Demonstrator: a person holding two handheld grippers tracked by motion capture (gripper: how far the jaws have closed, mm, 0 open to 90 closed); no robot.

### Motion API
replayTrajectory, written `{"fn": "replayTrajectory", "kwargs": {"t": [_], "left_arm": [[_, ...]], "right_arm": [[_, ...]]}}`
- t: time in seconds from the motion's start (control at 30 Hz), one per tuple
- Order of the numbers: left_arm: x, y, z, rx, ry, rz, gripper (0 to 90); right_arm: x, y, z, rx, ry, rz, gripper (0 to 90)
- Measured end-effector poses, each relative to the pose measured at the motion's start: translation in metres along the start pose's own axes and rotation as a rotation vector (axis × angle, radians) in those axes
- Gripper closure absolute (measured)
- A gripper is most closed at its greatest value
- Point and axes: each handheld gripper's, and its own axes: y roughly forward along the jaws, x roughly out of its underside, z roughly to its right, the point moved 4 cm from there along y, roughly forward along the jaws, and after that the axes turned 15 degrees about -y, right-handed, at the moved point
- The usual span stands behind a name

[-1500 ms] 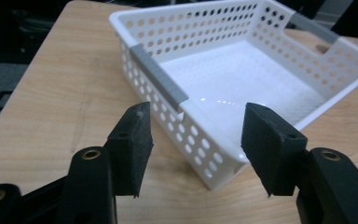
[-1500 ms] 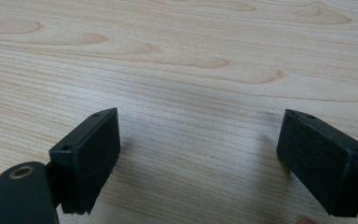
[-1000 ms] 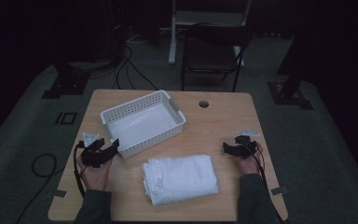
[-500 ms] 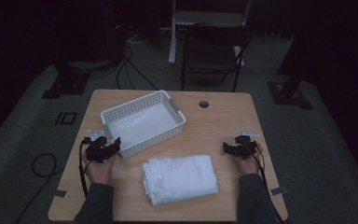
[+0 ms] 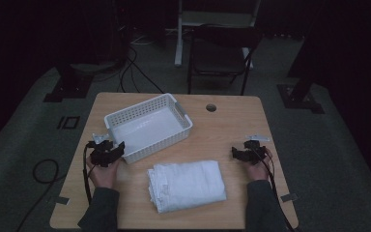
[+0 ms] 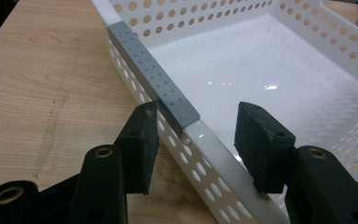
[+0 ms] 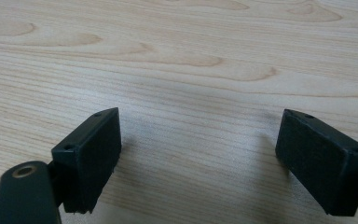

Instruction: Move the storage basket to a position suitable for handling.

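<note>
The right tongs stand with their two black jaws wide apart, one rising from the lower left, the other from the lower right. Nothing lies between them. Beneath and beyond them spreads the pale wood of the desk, its grain running across in long wavy bands.

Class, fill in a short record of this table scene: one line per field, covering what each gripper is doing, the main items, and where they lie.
Left gripper: jaws straddle the rim of the white perforated plastic basket beside its grey handle strip; they have just been closing, pads not yet pressing.
Right gripper: open over bare wooden table.
Folded white towel: on the table, in front of the basket, between the hands.
</note>
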Motion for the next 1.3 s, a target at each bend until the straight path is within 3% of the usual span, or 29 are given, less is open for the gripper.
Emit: {"fn": "replayTrajectory", "kwargs": {"t": [0.47, 1.0, 1.3], "left_arm": [[-0.004, 0.007, 0.004, 0.012, 0.016, -0.017, 52.5], [-0.005, 0.017, 0.024, 0.065, 0.039, -0.038, 54.4], [-0.003, 0.025, 0.043, 0.097, 0.078, -0.064, 55.2]], "right_arm": [[0.000, 0.000, 0.000, 0.002, 0.001, 0.000, 14.1], [0.001, -0.001, 0.000, -0.006, -0.006, 0.002, 14.1], [0.000, -0.004, -0.001, -0.010, -0.008, 0.000, 26.7]]}}
